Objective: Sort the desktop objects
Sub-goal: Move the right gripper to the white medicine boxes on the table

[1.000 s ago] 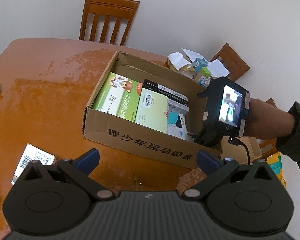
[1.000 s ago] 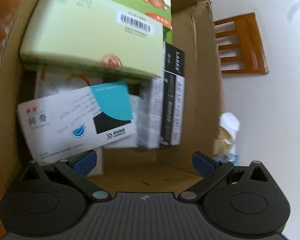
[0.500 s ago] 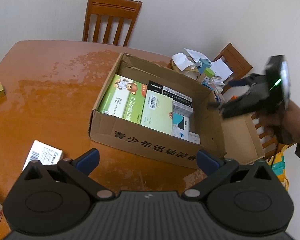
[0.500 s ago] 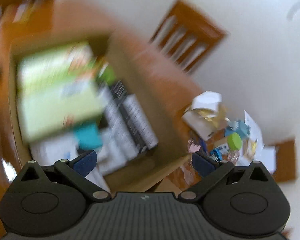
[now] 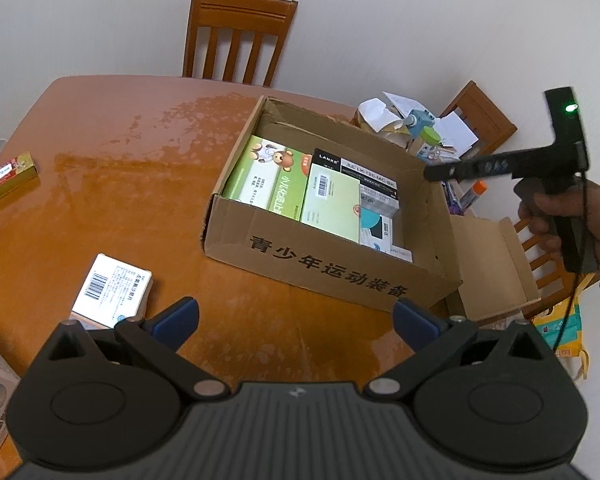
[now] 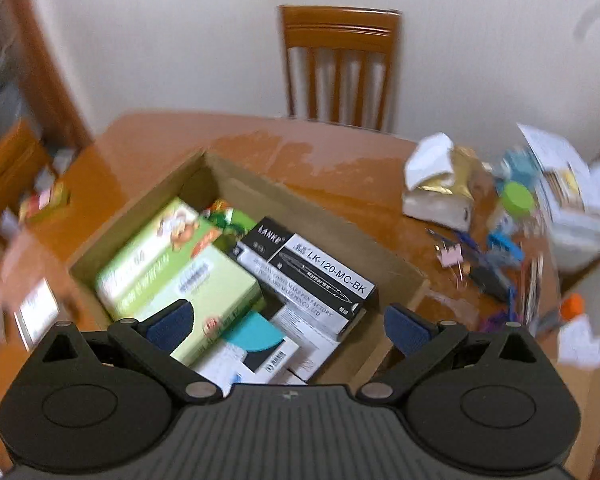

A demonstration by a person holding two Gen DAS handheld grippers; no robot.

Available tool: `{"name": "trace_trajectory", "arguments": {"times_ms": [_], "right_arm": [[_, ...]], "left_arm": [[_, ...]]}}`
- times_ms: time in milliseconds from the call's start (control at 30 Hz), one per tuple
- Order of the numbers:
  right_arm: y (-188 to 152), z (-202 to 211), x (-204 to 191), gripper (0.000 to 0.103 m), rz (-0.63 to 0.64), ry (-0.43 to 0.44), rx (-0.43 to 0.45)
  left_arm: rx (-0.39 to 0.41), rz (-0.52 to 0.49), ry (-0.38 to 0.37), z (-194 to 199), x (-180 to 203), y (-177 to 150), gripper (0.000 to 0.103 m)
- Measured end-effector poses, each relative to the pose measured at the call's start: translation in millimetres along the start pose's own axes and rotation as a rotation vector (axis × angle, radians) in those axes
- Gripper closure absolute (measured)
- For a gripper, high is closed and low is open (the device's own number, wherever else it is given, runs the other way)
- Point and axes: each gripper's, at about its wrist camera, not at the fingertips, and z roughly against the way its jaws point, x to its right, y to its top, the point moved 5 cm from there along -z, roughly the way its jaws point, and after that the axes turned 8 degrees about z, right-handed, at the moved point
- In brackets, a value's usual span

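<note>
Wooden table (image 5: 112, 184) carrying an open cardboard box (image 5: 328, 268) packed with cartons, near its right edge.
Green cartons (image 5: 276, 184), a black pen box (image 6: 316, 276) and a white-and-teal carton (image 6: 256, 344) lie flat inside; a white barcode carton (image 5: 112, 290) sits on the table by the near edge. Left gripper (image 5: 294, 316) hovers before the box, jaws wide apart, empty. Right gripper (image 6: 286, 322), also spread and empty, has lifted out of the box since a second ago, gripped by a hand (image 5: 568, 220) beyond the box's right wall.
</note>
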Motion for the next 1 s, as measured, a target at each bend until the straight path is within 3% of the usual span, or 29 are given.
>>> {"name": "trace_trajectory", "arguments": {"times_ms": [67,167,333,433,567,733,933,1000], "right_arm": [[-1.4,-7.2,2.3,0.000,0.007,-0.021,-0.057],[-1.0,-12.6,-1.8,0.000,0.009,-0.006,-0.082],[-4.7,-28.3,-22.0,0.000,0.058,-0.054,-0.107],[0.9,-19.9,-33.2,0.000,0.043,-0.020,-0.063],[22.3,6.9,-60.4,0.000,0.096,-0.010,0.087],[46.8,22.3,-124.6,0.000,0.274,0.139,0.161],[59.9,11.0,-206.3,0.000,0.379,0.379,0.130],[57.8,1.3,-233.9,0.000,0.451,0.399,0.110]], "left_arm": [[0.004,0.003,0.009,3.1,-1.0,-1.4,0.000],[0.004,0.013,0.022,5.4,-2.1,-4.2,0.000],[0.009,0.007,0.037,11.7,-0.1,-8.0,0.000],[0.016,0.006,0.049,19.3,-1.3,-11.9,0.000],[0.026,0.013,0.074,30.8,-8.4,-21.2,0.000],[0.038,0.036,0.085,42.5,-18.4,-32.3,0.000],[0.059,0.087,0.110,60.2,-39.9,-46.8,0.000],[0.061,0.112,0.133,65.4,-52.1,-53.2,0.000]]}}
